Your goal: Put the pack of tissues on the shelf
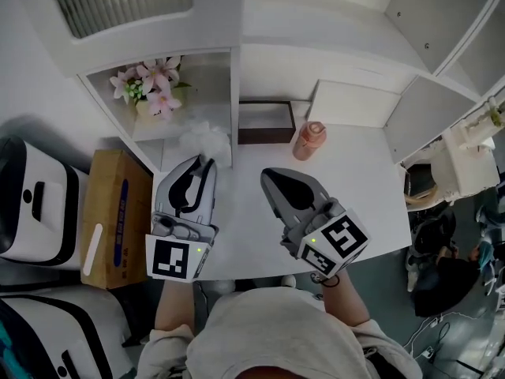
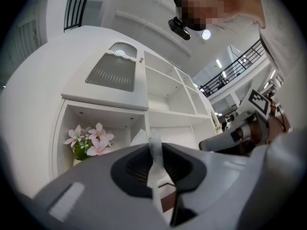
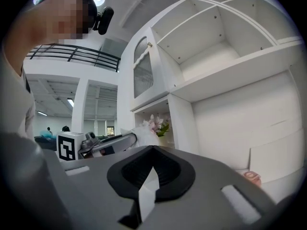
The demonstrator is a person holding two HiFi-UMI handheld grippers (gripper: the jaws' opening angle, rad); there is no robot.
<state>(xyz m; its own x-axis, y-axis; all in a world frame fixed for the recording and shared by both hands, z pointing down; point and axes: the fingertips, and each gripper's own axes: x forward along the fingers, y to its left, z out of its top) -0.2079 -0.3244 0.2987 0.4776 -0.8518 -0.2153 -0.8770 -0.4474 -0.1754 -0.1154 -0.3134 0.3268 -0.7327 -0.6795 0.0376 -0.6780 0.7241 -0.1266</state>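
Observation:
The pack of tissues [image 1: 207, 139] is a crinkly white bundle hanging over the white table, just in front of the lower shelf compartment [image 1: 207, 76]. My left gripper [image 1: 207, 161] is shut on its near edge. In the left gripper view a thin white strip of the pack [image 2: 154, 158] is pinched between the jaws, and more of it bulges above them. In the right gripper view the pack [image 3: 136, 131] shows at the tip of the left gripper. My right gripper [image 1: 267, 175] hovers over the table to the right, jaws together and holding nothing.
Pink flowers [image 1: 151, 85] stand in the lower shelf compartment. A dark brown box [image 1: 266, 122] and a pink bottle [image 1: 309, 140] sit at the back of the table [image 1: 363, 188]. A cardboard box [image 1: 114, 215] stands on the floor at the left.

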